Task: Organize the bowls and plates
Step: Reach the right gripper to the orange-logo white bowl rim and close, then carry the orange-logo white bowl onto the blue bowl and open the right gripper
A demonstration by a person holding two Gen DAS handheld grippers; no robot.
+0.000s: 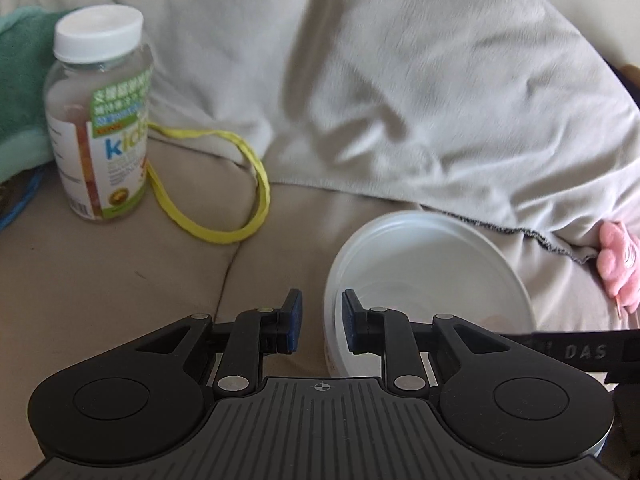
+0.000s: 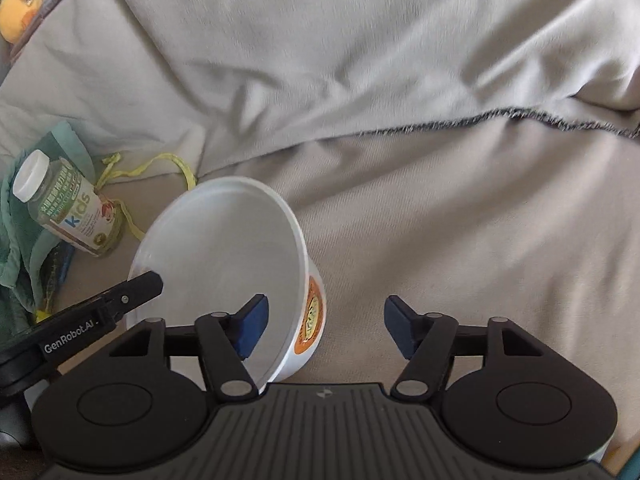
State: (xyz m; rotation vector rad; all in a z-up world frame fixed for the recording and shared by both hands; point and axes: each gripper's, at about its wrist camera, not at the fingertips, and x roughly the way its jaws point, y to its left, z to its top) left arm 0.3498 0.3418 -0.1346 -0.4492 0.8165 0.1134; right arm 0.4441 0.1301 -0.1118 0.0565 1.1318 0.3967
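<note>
A white plastic bowl (image 1: 430, 276) with an orange label stands on a beige cushion; it also shows in the right wrist view (image 2: 224, 256). My left gripper (image 1: 320, 320) straddles the bowl's near-left rim, one blue pad inside and one outside, with a small gap, not clamped as far as I can see. The left gripper also appears in the right wrist view (image 2: 136, 292) at the bowl's left rim. My right gripper (image 2: 324, 328) is open wide; its left finger is over the bowl's inside, its right finger beside the bowl.
A vitamin bottle (image 1: 100, 120) with a white cap stands at the left, next to a yellow cord (image 1: 240, 200) and a green cloth (image 1: 20, 80). A grey blanket (image 1: 400, 80) covers the back. A pink toy (image 1: 618, 264) lies at the right.
</note>
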